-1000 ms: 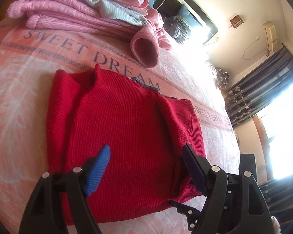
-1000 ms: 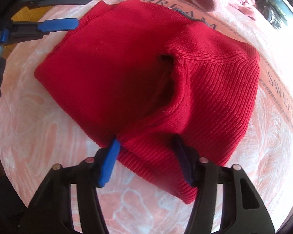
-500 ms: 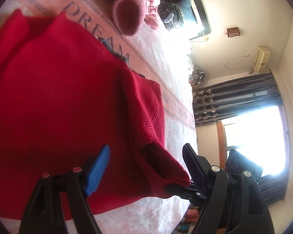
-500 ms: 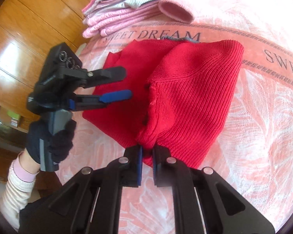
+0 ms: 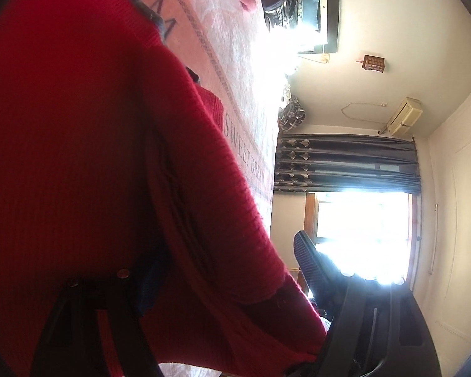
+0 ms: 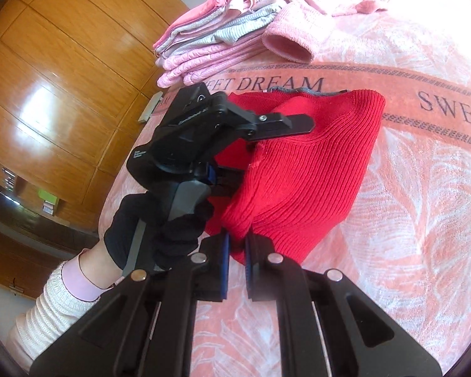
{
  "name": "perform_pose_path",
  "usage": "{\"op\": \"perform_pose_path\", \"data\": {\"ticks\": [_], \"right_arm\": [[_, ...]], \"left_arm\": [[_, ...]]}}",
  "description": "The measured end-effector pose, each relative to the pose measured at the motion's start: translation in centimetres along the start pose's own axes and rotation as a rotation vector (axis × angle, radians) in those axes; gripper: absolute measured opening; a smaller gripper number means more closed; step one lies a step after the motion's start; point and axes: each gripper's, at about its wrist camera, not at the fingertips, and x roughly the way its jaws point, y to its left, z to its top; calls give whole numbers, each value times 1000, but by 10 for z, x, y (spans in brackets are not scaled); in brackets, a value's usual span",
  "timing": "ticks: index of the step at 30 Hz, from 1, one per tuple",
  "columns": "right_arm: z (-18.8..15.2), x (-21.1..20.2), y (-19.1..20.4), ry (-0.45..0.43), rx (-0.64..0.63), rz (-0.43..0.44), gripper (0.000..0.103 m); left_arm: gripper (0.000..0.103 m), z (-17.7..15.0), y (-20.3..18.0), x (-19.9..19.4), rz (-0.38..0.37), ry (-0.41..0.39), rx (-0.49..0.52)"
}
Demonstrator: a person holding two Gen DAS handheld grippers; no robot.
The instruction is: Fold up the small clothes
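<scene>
Right wrist view: red sweater on bed, bare blanket rightward; right tongs pinching its near edge. Left tongs gaping, straddling lifted fold; gloved hand underneath.

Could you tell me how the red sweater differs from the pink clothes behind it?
The red sweater is mid-fold, one edge pinched in the right hand-held gripper; the pink clothes lie untouched. The sweater is a single, solid red garment, while the pink clothes are several pale pieces in a folded stack, one grey among them. Both rest on the same pink "SWEET DREAM" blanket.
</scene>
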Motion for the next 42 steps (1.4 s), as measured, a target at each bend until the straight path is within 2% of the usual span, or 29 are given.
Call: {"op": "perform_pose_path", "data": {"ticks": [2,4,6,8,9,11,18,22,27,33,37,42], "right_arm": [[-4,-1,2,6,-13,-2,6],[-6,0,2,12,-16,3,6],[-9,2,3,19,-19,6,6],[-11,4,5,27,-21,10,6],[-12,6,6,31,-26,10,6],[-14,8,9,37,-33,15,6],[-5,24,39,39,-75,54,6],[9,45,70,42,-115,84,6],[27,81,113,50,-168,115,6],[37,136,149,89,-202,109,6],[35,179,155,143,-197,78,6],[23,226,146,202,-170,43,6]], "left_arm": [[75,7,4,0,-18,-19,-23],[68,15,6,-4,-31,-38,-26],[46,20,4,-6,0,-40,22],[30,21,-1,-5,37,-28,89],[24,20,-3,-5,47,-27,115],[20,18,-10,-8,47,-38,157],[18,14,-45,-48,24,-102,317],[18,20,-63,-85,40,-142,393],[18,25,-60,-145,86,-202,443],[18,34,-27,-200,157,-249,436],[18,41,5,-217,200,-254,421],[19,45,47,-219,333,-233,379]]}}
